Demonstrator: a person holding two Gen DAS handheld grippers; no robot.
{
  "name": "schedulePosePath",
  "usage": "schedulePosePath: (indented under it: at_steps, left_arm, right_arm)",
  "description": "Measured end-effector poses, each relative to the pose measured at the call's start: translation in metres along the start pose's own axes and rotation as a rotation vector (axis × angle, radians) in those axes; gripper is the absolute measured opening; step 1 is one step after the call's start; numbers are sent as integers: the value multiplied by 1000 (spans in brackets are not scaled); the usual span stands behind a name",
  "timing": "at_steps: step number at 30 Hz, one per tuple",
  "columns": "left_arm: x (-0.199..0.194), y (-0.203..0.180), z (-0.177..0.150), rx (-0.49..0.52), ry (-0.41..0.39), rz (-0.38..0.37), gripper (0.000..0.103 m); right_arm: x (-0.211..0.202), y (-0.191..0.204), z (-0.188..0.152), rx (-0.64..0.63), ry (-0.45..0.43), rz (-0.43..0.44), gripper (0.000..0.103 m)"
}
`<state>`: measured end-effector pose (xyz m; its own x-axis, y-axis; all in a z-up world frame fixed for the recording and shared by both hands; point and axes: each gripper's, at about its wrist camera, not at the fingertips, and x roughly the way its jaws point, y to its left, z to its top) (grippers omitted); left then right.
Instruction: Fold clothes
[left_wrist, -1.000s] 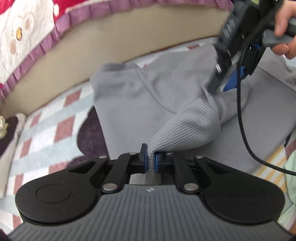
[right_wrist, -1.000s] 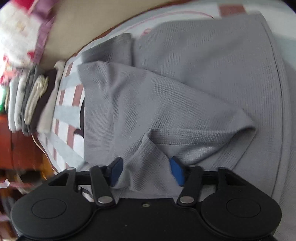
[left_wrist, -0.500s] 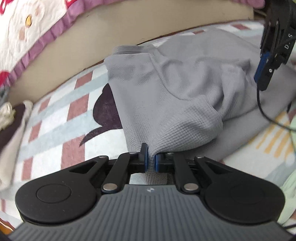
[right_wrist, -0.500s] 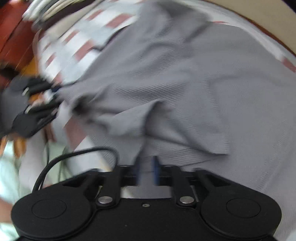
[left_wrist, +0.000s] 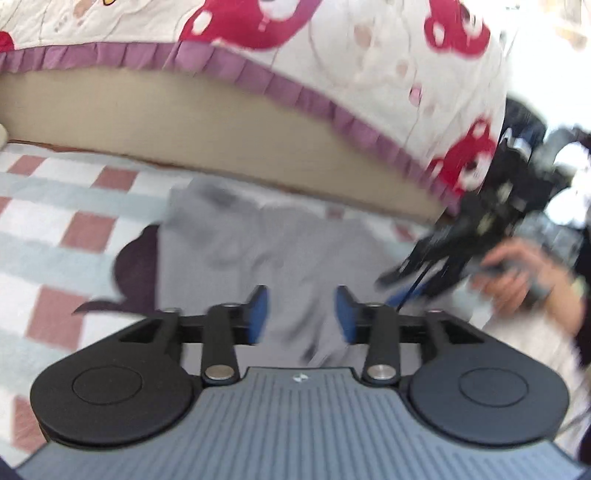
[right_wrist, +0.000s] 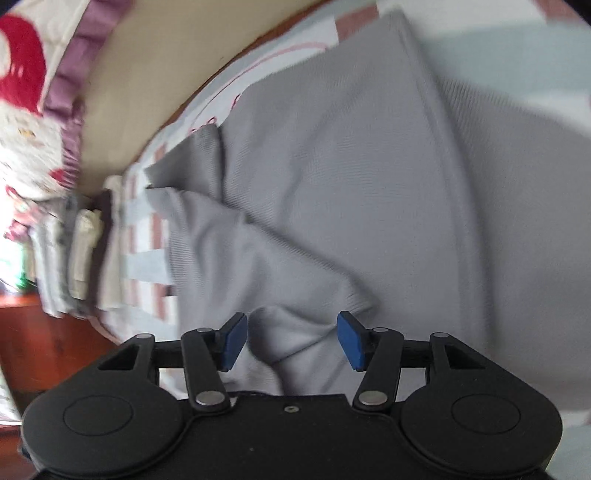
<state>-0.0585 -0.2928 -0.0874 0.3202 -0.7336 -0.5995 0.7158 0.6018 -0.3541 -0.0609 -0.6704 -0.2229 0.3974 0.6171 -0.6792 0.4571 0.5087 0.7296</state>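
Both our grippers stand open over the grey garment (right_wrist: 332, 192) on the checked bed cover (left_wrist: 55, 229).

Our left gripper (left_wrist: 300, 314) has just been opening; its blue pads stand apart, grey cloth between them but not pressed. Our right gripper (right_wrist: 291, 339) has likewise just been widening, a loose fold lying between its pads. In the left wrist view, the garment fills the middle of the frame, and our right hand (left_wrist: 517, 273) appears blurred at the right edge. Folded clothes (right_wrist: 74, 258) sit at the left of the right wrist view.
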Motion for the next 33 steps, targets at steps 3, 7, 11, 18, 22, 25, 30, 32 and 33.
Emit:
schedulePosePath:
  at_steps: [3,7,11,18,22,25,30,32,33]
  left_arm:
    - [36,-12,12,33,64,3,44]
    - [109,-18,2,2,207,-31,44]
    - [145,-18,-9,-52,296,-76,44]
    - [153,-42,-34,21,385,-166,5]
    - [142,-56,-44,47,362,-171,5]
    - [135,-59,-50,45,358,-163,5]
    - [127,-58,-50,52,328,-140,9]
    - [124,-65,-48,99,330,-135,18]
    - [123,-68,-46,114,347,-134,30]
  right_arm:
    - [19,-5,-2,80,30,33,69]
    - [30,-20,-6,187,42,65,69]
    - [29,-29,-7,242,25,109,69]
    - [21,-11,-4,91,-100,39,33]
    - [12,25,-5,-162,-201,-120,8]
    - [4,49,-9,-332,-230,-203,6]
    - [-17,80,-15,-599,-274,-304,5]
    - [-22,81,-14,-618,-268,-368,9]
    - [-22,80,-12,-626,-257,-442,15]
